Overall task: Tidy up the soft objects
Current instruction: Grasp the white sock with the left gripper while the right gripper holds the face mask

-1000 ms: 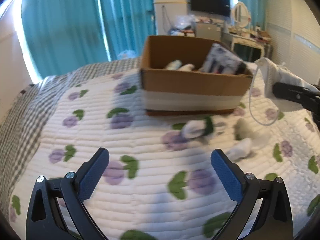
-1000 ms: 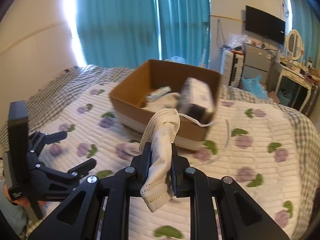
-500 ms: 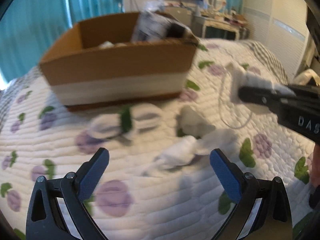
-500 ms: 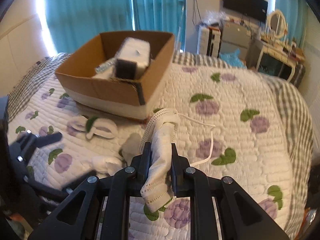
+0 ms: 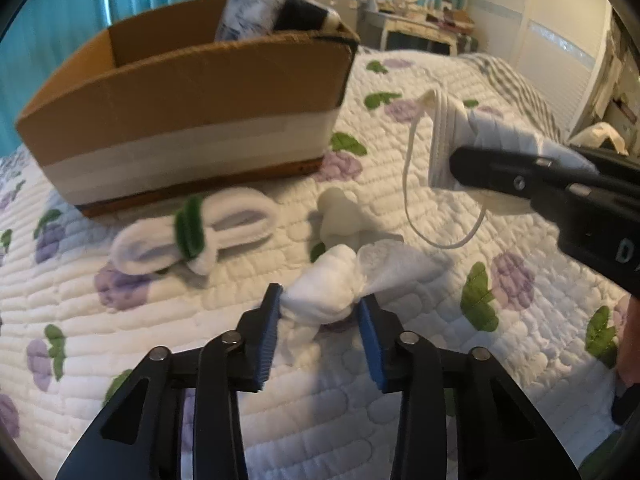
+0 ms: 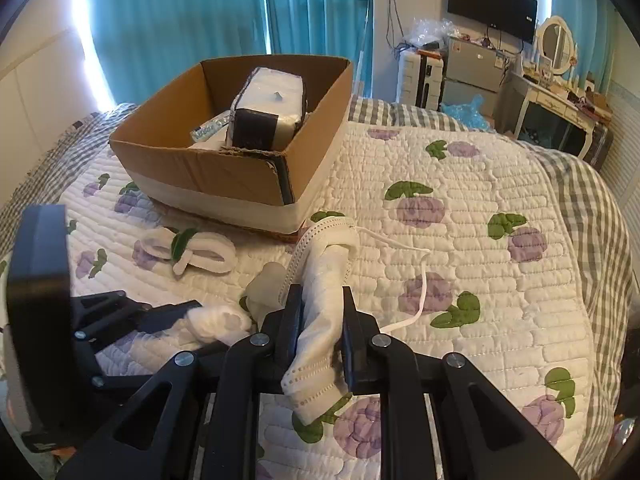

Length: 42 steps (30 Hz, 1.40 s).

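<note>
The bed (image 6: 460, 184), spread with a white quilt printed with purple flowers, carries everything, and the cardboard box (image 6: 224, 168) sits toward its far side at about eleven o'clock in the right wrist view, already holding a wrapped pack and some smaller things. Just in front of the box lies a white band with a green tie (image 5: 192, 232), and near it, at one o'clock from the left hand-held gripper (image 5: 320, 322), a small pale lump I cannot identify. The step in hand looks like the pick-up of the knotted white cloth (image 5: 328, 284): the left jaws have just been closing and their blue pads now press its near end from both sides, the cloth resting on the quilt. To do it well, I would lift straight up first (the loose tail at two o'clock may drag on the quilt), then carry it over the near wall of the box before letting go. The right hand-held gripper (image 6: 322, 324) is clamped tight on a folded white face mask (image 6: 324, 300), whose ear loop dangles; keep that loop clear of the left arm and of the box rim.
</note>
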Available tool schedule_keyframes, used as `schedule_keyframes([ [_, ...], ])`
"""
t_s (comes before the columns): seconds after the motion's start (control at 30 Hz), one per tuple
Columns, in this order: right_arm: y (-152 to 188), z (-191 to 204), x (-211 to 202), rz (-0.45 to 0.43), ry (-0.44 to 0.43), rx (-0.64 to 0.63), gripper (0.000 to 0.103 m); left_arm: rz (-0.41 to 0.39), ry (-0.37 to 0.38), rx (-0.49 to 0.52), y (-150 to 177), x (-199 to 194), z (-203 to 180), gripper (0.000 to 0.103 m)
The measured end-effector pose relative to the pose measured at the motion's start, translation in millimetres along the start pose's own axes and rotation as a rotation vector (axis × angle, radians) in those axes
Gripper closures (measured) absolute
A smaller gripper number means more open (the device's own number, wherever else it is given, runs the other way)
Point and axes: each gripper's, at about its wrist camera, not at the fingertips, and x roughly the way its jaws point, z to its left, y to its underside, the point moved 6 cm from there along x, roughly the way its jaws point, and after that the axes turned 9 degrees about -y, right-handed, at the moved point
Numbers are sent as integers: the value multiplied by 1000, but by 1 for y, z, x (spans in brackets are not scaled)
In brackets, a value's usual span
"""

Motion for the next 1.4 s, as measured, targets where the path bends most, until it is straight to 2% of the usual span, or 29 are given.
schedule_keyframes([
  [0.17,-2,10,-12,-52,27,-41,87,-34,-9,-2,0,-24,8,69],
  [0.53,-9,46,-64,-152,-5,-39,87,-150,-52,-31,-20,-99,33,69],
  [0.8,-37,87,-115,-239,-53,-81,87,-259,-96,-43,-38,-158,63,69],
  [0.9,-51,98,-128,-268,-69,-100,87,-283,-107,-44,-47,-169,74,69],
  [1.2,-114,120,-140,-337,-89,-167,87,-343,-172,-46,-85,-170,106,69],
  [1.4,-158,115,-105,-329,-94,-186,87,-333,-205,-34,-118,-126,122,69],
])
